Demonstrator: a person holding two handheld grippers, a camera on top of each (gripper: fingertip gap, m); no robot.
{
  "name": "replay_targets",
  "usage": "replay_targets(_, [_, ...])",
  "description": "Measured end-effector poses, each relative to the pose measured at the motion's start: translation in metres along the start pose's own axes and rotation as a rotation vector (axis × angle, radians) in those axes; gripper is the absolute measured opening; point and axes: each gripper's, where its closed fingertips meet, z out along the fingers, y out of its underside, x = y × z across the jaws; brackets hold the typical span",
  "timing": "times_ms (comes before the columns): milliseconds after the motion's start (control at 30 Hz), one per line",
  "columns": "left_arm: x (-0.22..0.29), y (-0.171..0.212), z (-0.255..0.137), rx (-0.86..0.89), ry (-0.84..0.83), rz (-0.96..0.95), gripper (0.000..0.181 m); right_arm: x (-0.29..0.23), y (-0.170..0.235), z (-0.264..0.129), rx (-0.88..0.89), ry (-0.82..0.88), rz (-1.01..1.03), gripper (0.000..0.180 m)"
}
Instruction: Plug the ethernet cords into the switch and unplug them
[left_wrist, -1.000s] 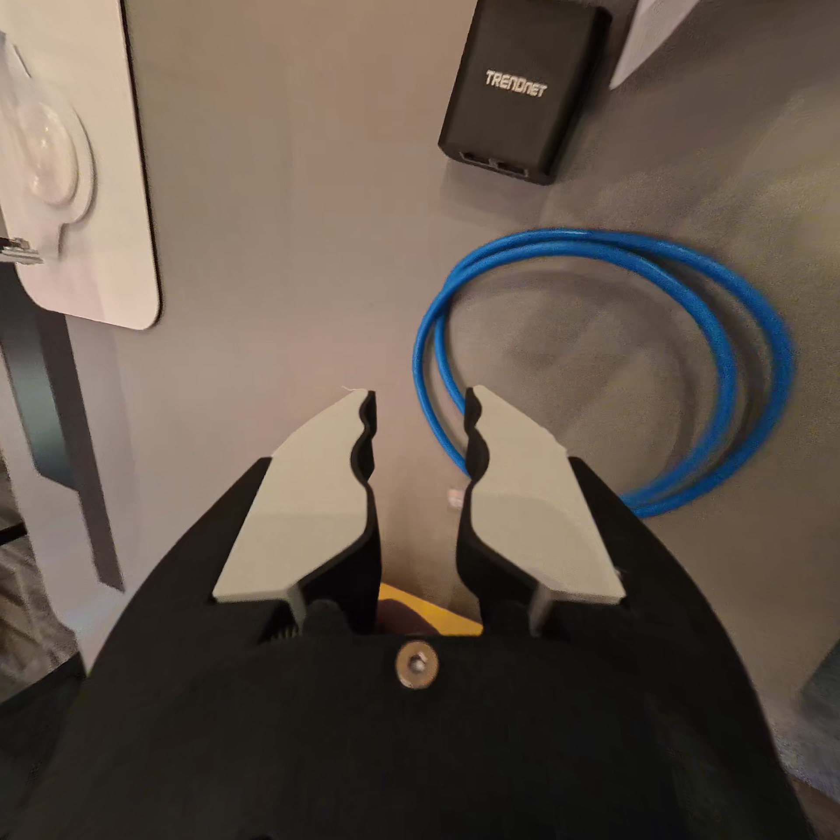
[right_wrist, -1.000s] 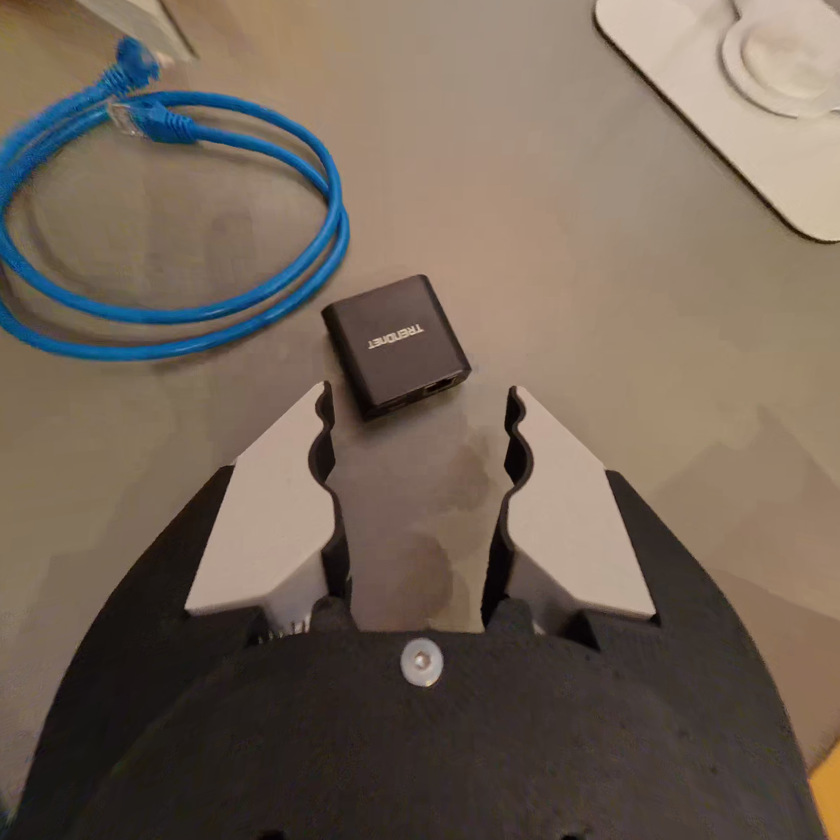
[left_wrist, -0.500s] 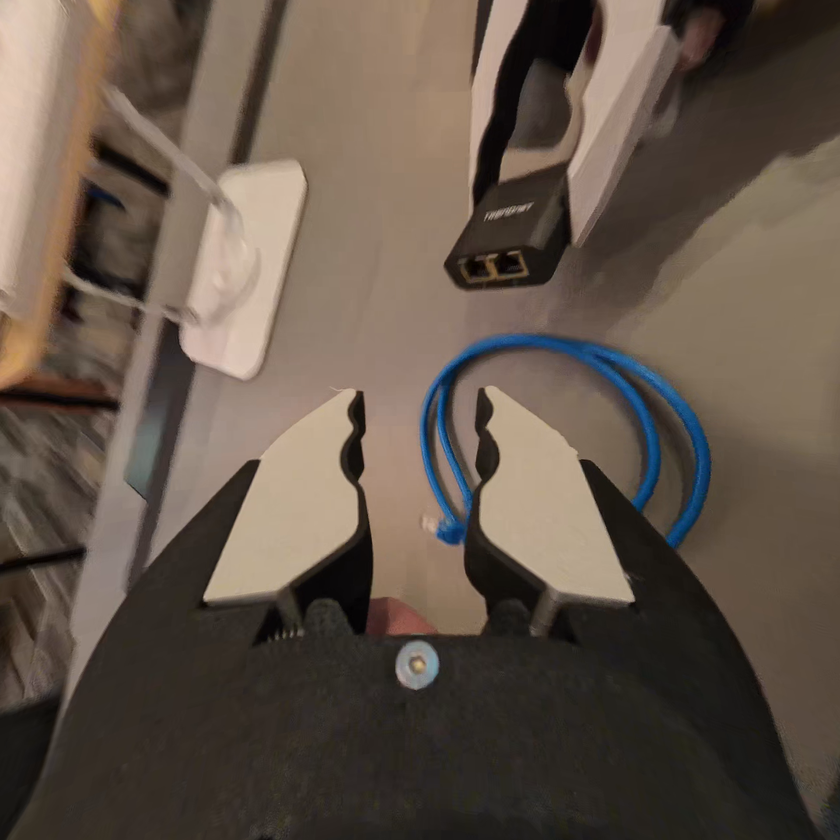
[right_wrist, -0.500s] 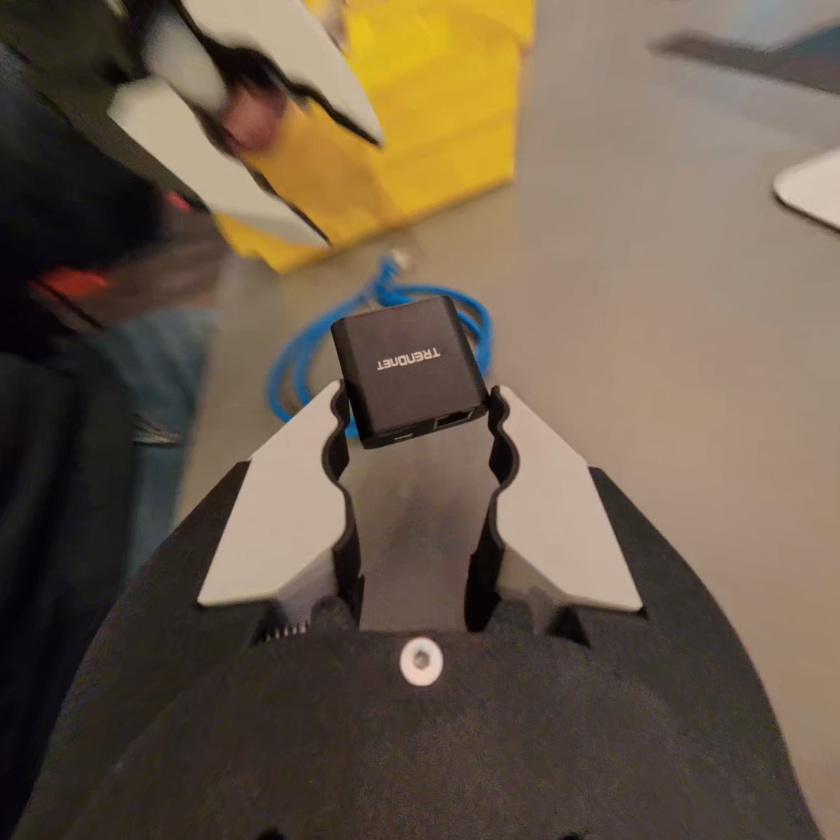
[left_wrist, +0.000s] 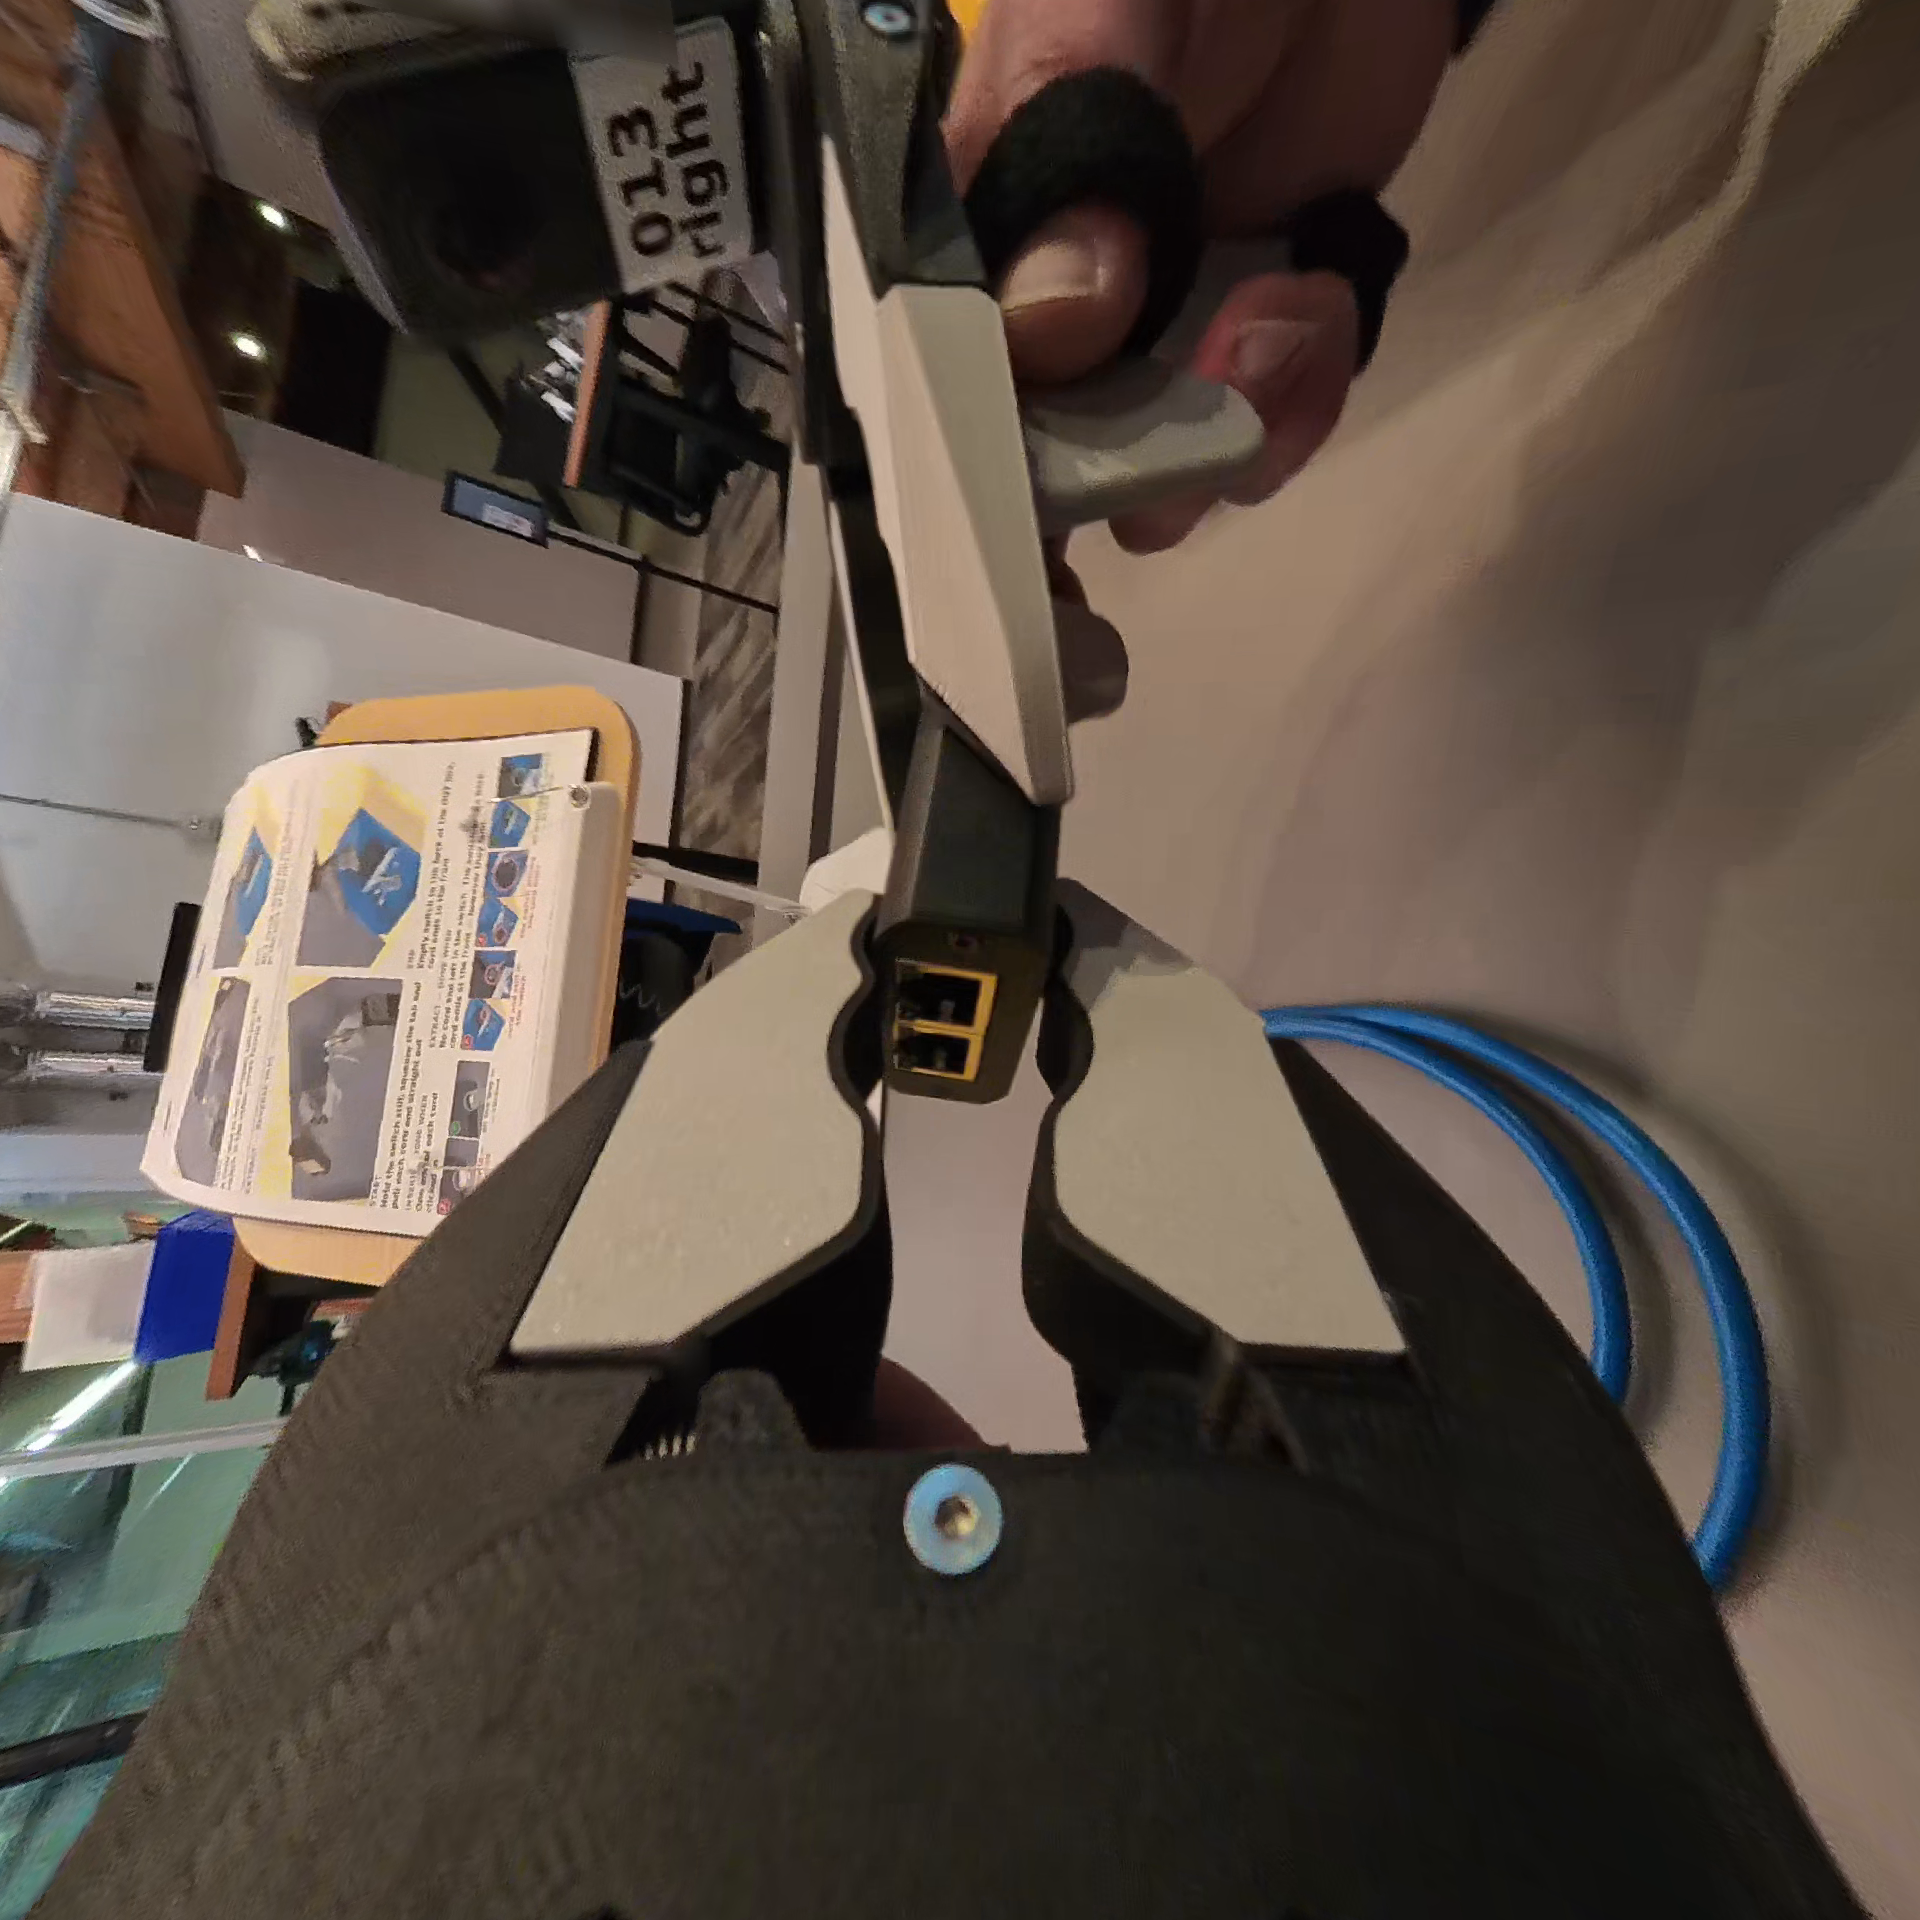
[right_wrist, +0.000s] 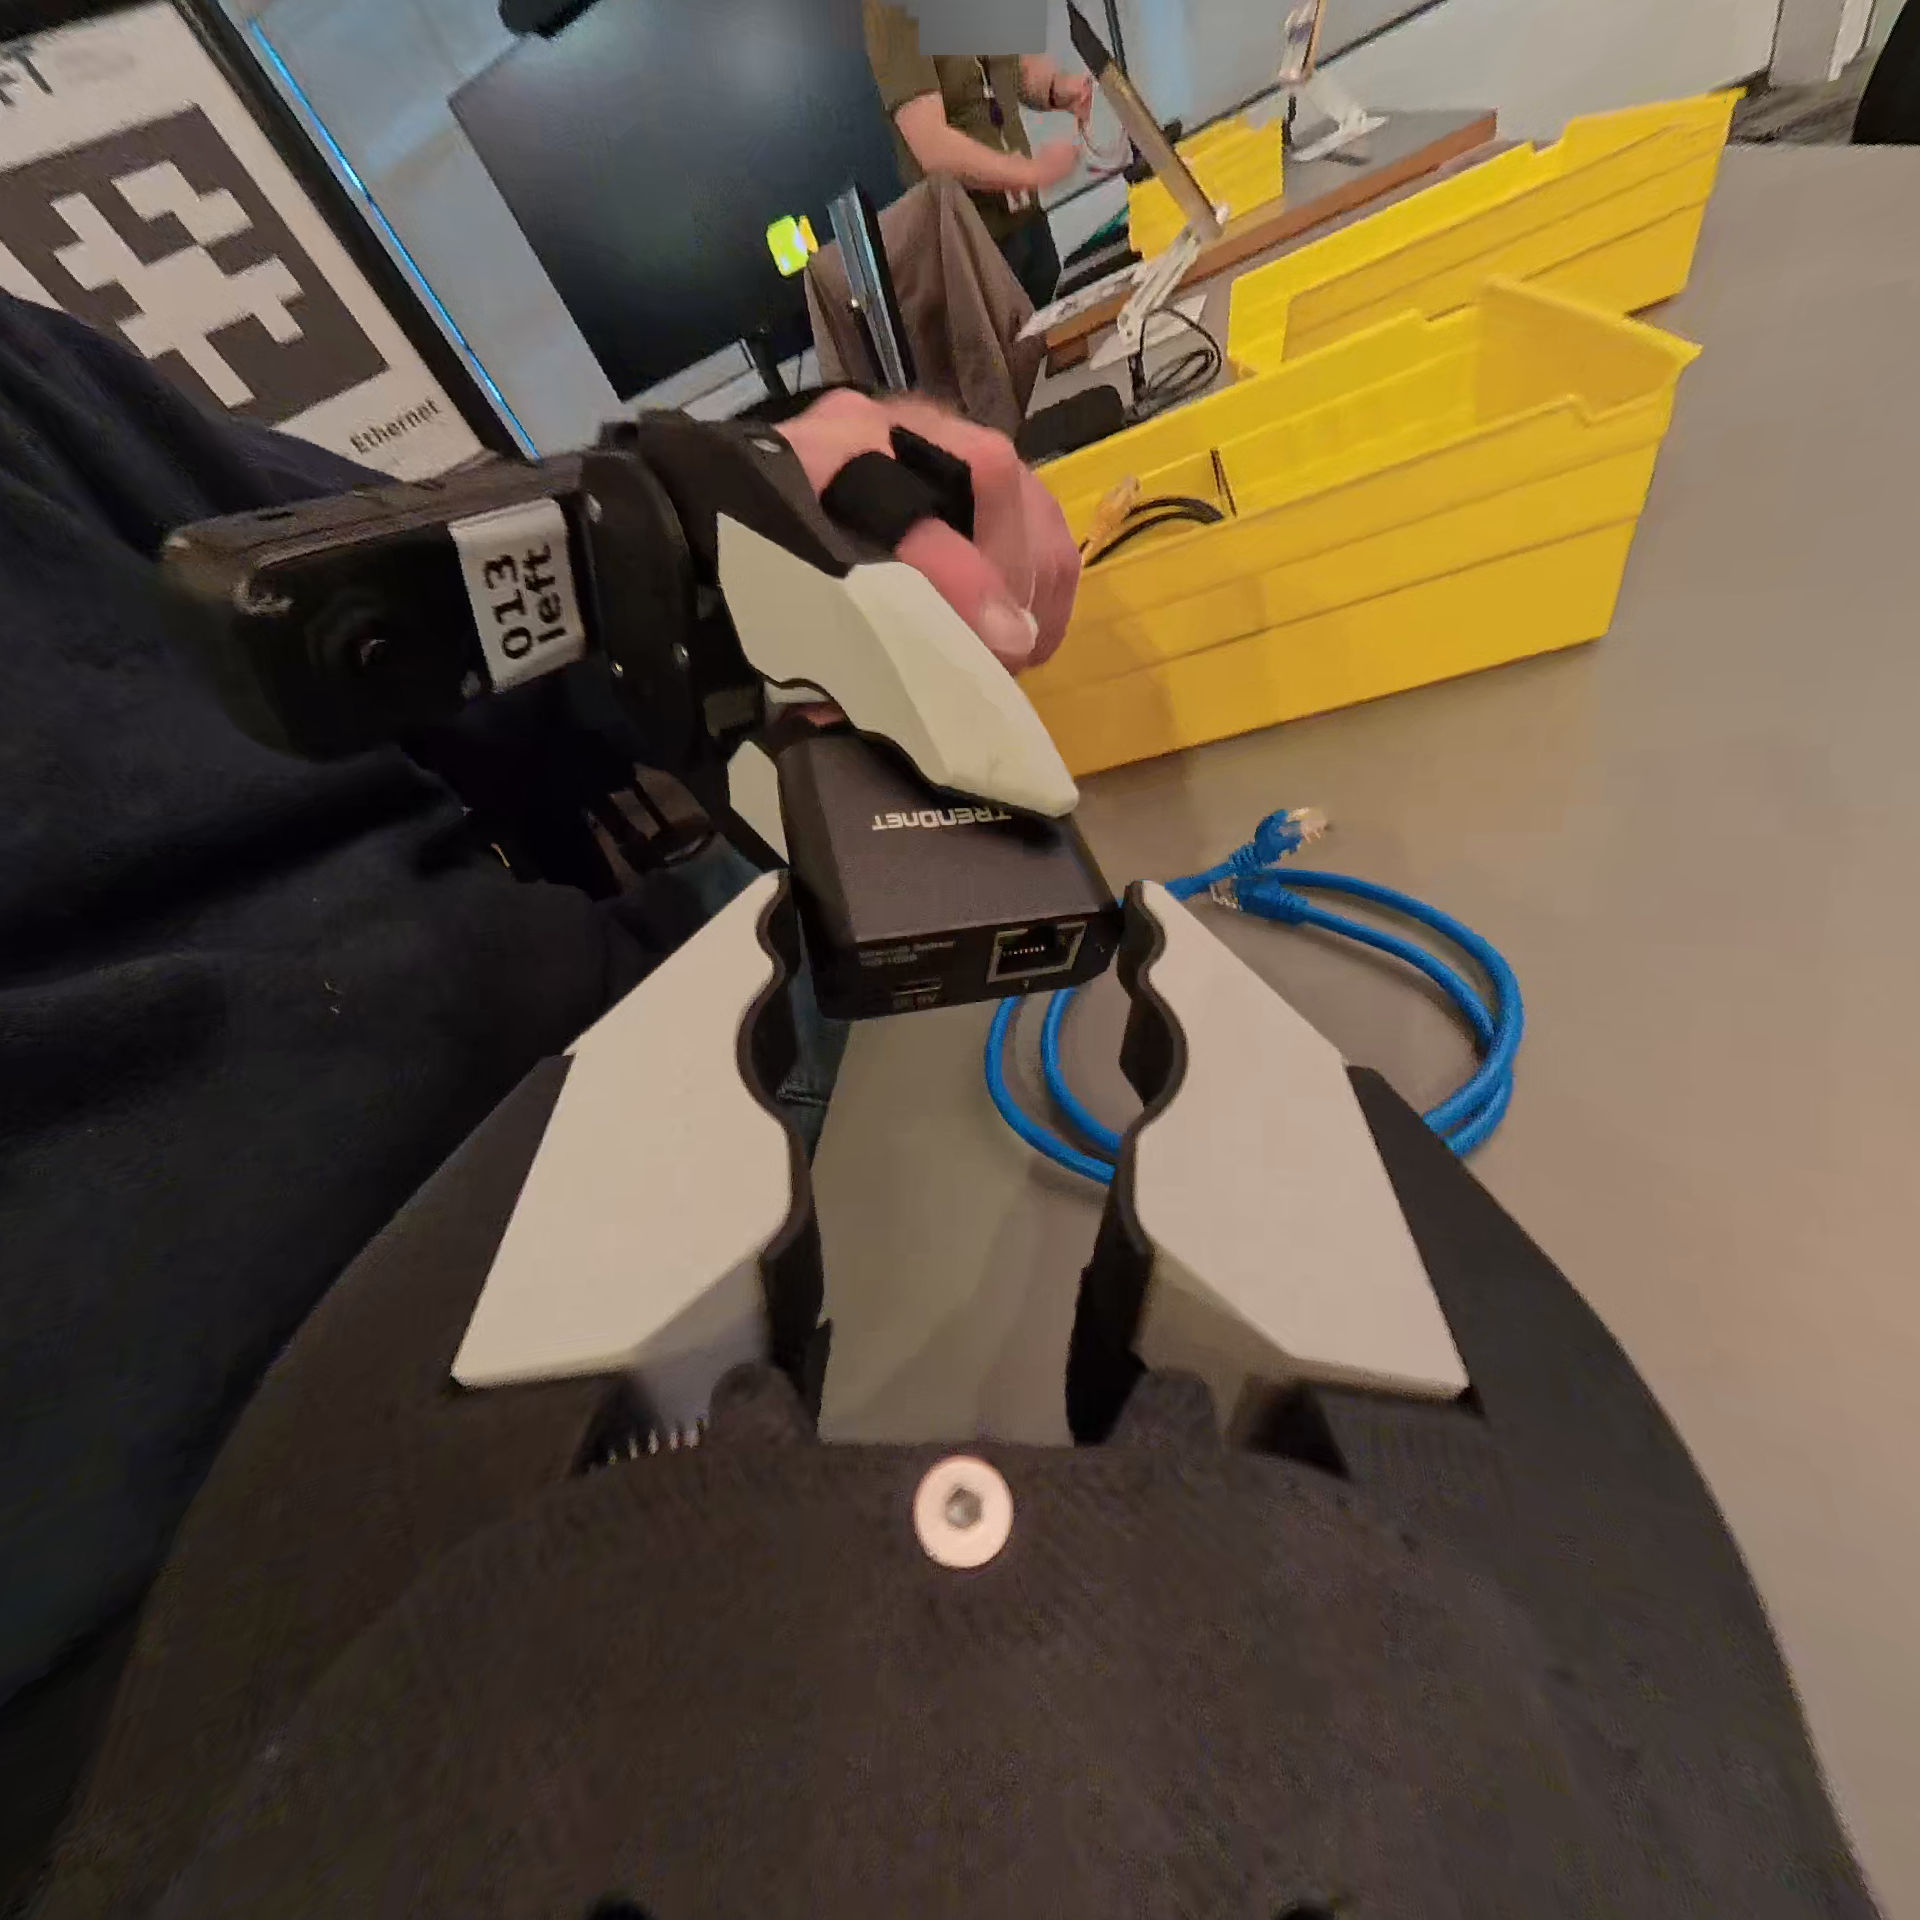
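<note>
Switch (right_wrist: 935, 894): lifted clear of the worktop (right_wrist: 1662, 1143), in the air between the two grippers, probably so that both port faces can be reached.
Left gripper (left_wrist: 956, 997): jaws closed narrow on the switch across its thin top and bottom faces, at the end with the two yellow-lined ports; gripped near the edge, so those ports stay uncovered.
Right gripper (right_wrist: 956, 925): jaws set at medium width, pressing the two side walls of the switch at the opposite end, where a single port and a small slot face the camera.
Reason for double hold: judged a handover or a re-grip, each pair of jaws taking a different axis so the box cannot twist while one side lets go.
Ethernet cord (right_wrist: 1455, 997): blue, coiled flat on the worktop just beyond the right gripper, untouched.
Plugs (right_wrist: 1273, 831): both ends lying together at the far side of the coil, free of any port.
Ports: all empty, so no plugging done yet.
Yellow bins (right_wrist: 1403, 520): far right on the worktop, well apart from the switch, some dark cable inside.
Next need: one gripper to release and fetch a plug while the other steadies the switch, with a port left facing outward.
Risk: slip or tilt of the smooth box at the moment of release.
</note>
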Motion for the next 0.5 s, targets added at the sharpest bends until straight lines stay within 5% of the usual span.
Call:
replay_targets(300, [-0.019, -0.02, -0.012, 0.088, -0.141, 0.062, 0.024, -0.021, -0.024, 0.009, 0.145, -0.12, 0.062, 0.082])
replay_targets(500, [-0.021, -0.024, -0.012, 0.096, -0.152, 0.089, 0.025, -0.028, -0.026, 0.01, 0.119, -0.131, 0.034, 0.067])
